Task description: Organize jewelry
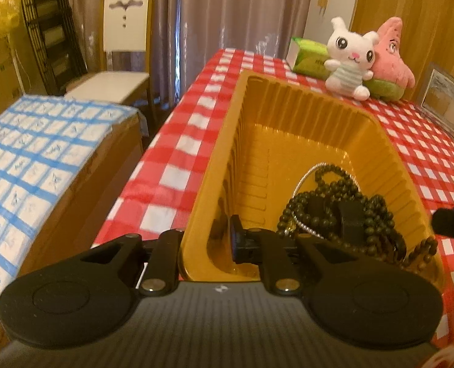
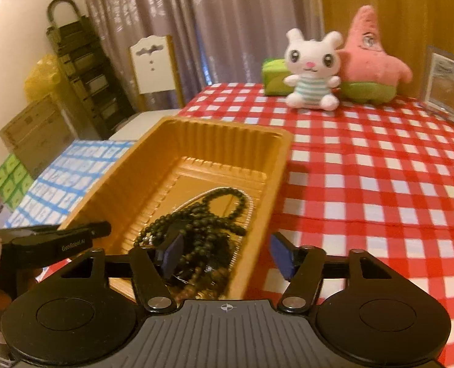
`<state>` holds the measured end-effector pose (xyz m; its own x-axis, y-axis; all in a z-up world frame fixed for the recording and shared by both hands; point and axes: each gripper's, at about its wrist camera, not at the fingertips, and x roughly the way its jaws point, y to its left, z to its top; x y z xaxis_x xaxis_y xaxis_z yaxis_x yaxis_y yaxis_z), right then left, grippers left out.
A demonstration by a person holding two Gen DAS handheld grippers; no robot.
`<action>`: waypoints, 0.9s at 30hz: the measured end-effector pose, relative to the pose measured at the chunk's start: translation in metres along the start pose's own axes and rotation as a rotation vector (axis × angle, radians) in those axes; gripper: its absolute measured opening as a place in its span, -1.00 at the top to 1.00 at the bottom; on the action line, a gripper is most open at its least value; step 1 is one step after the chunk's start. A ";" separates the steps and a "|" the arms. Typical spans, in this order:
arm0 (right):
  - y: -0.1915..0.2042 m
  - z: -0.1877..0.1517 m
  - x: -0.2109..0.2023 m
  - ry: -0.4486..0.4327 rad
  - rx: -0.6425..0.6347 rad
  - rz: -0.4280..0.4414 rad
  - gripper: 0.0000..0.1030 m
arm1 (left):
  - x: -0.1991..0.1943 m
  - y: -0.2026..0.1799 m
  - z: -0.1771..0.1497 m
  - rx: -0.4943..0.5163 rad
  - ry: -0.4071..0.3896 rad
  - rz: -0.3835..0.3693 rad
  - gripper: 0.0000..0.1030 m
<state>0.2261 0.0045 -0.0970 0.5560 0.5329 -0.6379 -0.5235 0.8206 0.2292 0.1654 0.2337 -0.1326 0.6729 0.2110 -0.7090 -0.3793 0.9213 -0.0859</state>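
1. Both claws sit right at the near end of the tray (image 1: pixel 377 128).
2. Left claw (image 1: pixel 207 242) has its jaws close together, with the tray's near left wall between them. I think it is pinching the wall to keep the tray from sliding, but I cannot be sure the pads press on it.
3. Right claw (image 2: pixel 224 253) has its jaws wide apart and nothing in them. One pad hangs over the beads; the other hangs outside the tray's right wall, over the checked cloth (image 2: pixel 380 184).
4. Just ahead of the right claw, and a little to its left, lies the pile of dark beads (image 2: pixel 202 230) with a thin silver chain (image 2: pixel 247 211) looped round it. The pile sits in the near half of the tray, well inside the walls.
5. From the left claw the same beads (image 1: pixel 334 214) lie ahead and to its right, so the right claw is the nearer one to grab them.
6. The tray's long side runs away from both claws. Its far half is bare.
7. Far past the tray, at the back of the table, sit a white bunny toy (image 2: pixel 312 70), a pink star toy (image 2: pixel 371 58) and a green box (image 2: pixel 274 76).
8. No jewelry shows on the cloth outside the tray.
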 end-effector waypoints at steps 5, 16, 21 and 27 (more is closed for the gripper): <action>-0.007 -0.006 -0.016 -0.024 0.043 -0.042 -0.39 | -0.001 0.011 -0.005 -0.009 0.002 0.006 0.17; -0.011 -0.027 -0.051 -0.023 0.003 -0.129 -0.41 | -0.059 0.020 -0.009 0.054 -0.061 0.031 -0.24; -0.019 -0.040 -0.073 -0.033 0.020 -0.137 -0.41 | -0.097 0.001 -0.015 0.083 -0.073 0.022 -0.24; -0.040 -0.056 -0.116 -0.024 0.114 -0.130 -0.41 | -0.142 -0.055 -0.030 0.185 -0.073 -0.013 -0.24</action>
<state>0.1462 -0.1023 -0.0734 0.6302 0.4243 -0.6503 -0.3702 0.9004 0.2288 0.0714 0.1429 -0.0481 0.7238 0.2157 -0.6554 -0.2517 0.9670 0.0403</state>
